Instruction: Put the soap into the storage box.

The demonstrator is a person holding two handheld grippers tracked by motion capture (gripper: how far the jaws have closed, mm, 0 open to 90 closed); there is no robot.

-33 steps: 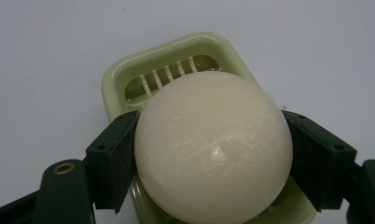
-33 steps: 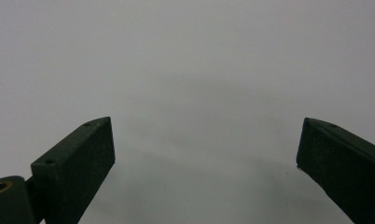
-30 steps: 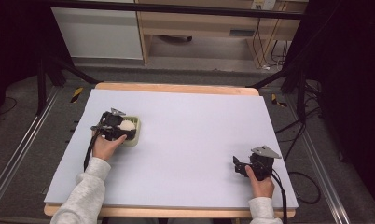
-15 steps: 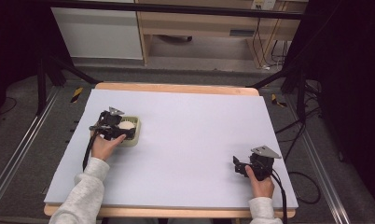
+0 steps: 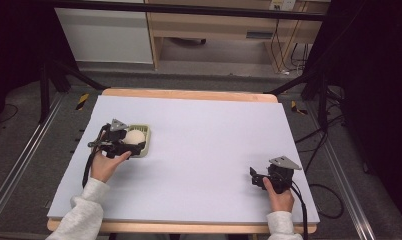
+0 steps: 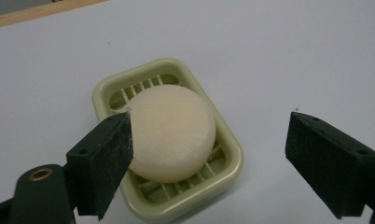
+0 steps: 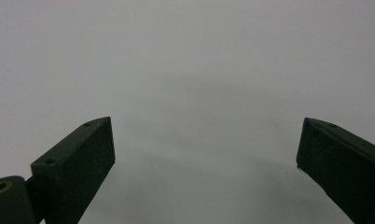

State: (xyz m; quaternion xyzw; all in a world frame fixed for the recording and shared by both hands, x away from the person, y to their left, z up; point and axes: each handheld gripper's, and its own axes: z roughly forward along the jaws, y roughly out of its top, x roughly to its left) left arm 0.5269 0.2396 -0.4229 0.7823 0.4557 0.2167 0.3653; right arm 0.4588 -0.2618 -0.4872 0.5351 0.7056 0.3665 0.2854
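A round cream soap bar [image 6: 169,130] lies in a pale green slotted soap dish [image 6: 232,154] on the white table. In the high view the soap [image 5: 134,136] and the dish [image 5: 146,145] sit at the table's left. My left gripper [image 6: 209,123] is just in front of the dish, and its jaws are opening. They stand wide of the soap, with neither pad pressing on it. My left gripper [image 5: 133,147] is held by a hand in a grey sleeve. My right gripper [image 7: 206,123] is open over bare table, and it [image 5: 252,177] rests at the front right.
The white table top [image 5: 204,140] has a wooden edge at the back and the front. A wooden shelf unit [image 5: 229,25] and cables stand on the floor beyond the table. Dark stand legs flank both sides.
My left gripper's jaws have spread apart off the soap and the hand has drawn back a little from the dish. The soap stays in the dish. The right hand has kept still.
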